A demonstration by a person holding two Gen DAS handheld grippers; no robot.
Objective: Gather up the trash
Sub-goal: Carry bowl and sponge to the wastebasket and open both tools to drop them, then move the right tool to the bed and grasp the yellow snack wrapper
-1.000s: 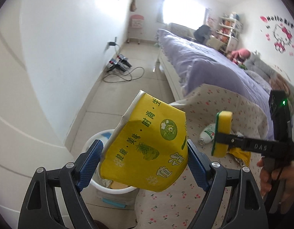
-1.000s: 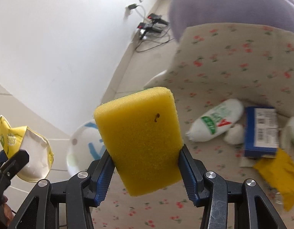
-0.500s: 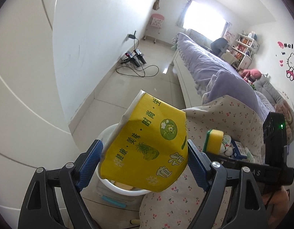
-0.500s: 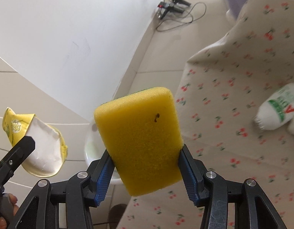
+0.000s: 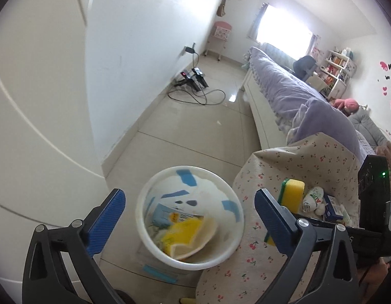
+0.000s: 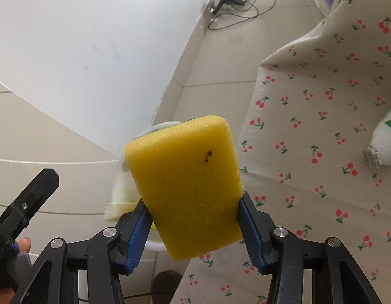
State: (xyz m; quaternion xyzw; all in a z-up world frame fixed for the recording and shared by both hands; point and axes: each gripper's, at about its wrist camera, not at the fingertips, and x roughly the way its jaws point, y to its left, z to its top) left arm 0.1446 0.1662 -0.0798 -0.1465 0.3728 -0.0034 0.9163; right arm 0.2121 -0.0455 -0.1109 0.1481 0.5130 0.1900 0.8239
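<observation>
Left tool point(image 5: 186, 210): jaws just opened wide, empty, above bin point(image 5: 144, 217).
Wrapper point(image 5: 190, 238): yellow, inside bin.
Right tool point(image 6: 193, 225): gripping sponge point(image 6: 185, 185), bin at 11 o'clock.

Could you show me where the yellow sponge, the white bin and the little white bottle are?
yellow sponge point(image 6: 182, 187): right wrist view, middle of its broad yellow face.
white bin point(image 5: 142, 217): left wrist view, left side of its rim.
white bottle point(image 5: 312, 197): left wrist view, its labelled body.

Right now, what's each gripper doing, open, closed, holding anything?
Left gripper: open, empty, jaws just opened above the bin.
Right gripper: closed on the yellow sponge.
</observation>
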